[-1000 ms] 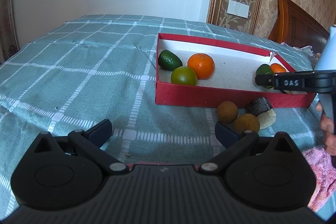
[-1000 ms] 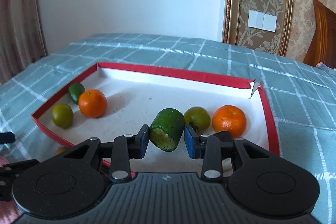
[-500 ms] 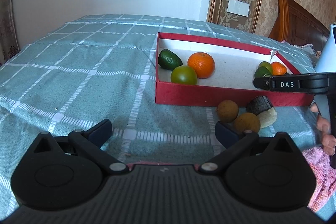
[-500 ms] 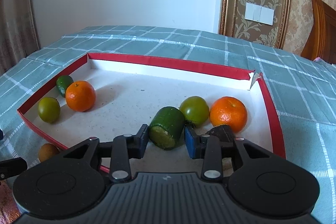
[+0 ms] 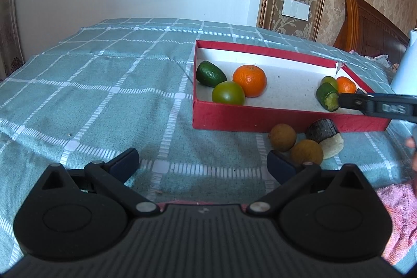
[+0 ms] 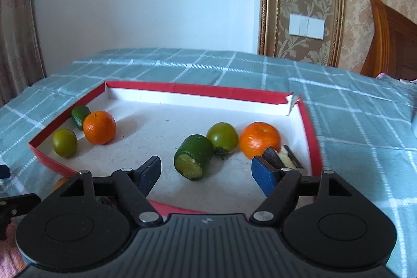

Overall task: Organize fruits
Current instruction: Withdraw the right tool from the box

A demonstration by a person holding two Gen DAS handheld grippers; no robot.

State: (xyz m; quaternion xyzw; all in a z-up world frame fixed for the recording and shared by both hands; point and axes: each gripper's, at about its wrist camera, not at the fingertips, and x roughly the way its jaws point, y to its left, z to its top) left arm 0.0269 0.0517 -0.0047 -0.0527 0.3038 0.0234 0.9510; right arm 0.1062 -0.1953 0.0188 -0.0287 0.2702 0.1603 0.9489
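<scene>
A red box with a white floor lies on the bed. My right gripper is open over its near edge; a cut green cucumber piece lies on the box floor between the spread fingers, apart from both. Beside it sit a green tomato, an orange and a dark cut piece. At the box's left end are a green fruit, an orange and an avocado. My left gripper is open and empty above the bedspread. Two brown round fruits and a dark cut piece lie outside the box.
The checked green bedspread covers the bed. A wooden headboard stands at the far right. A pink cloth lies at the near right. The right gripper's finger reaches over the box's right end.
My right gripper lowered the cucumber piece into the box and opened, letting it go beside the green tomato. My left gripper stayed still.
</scene>
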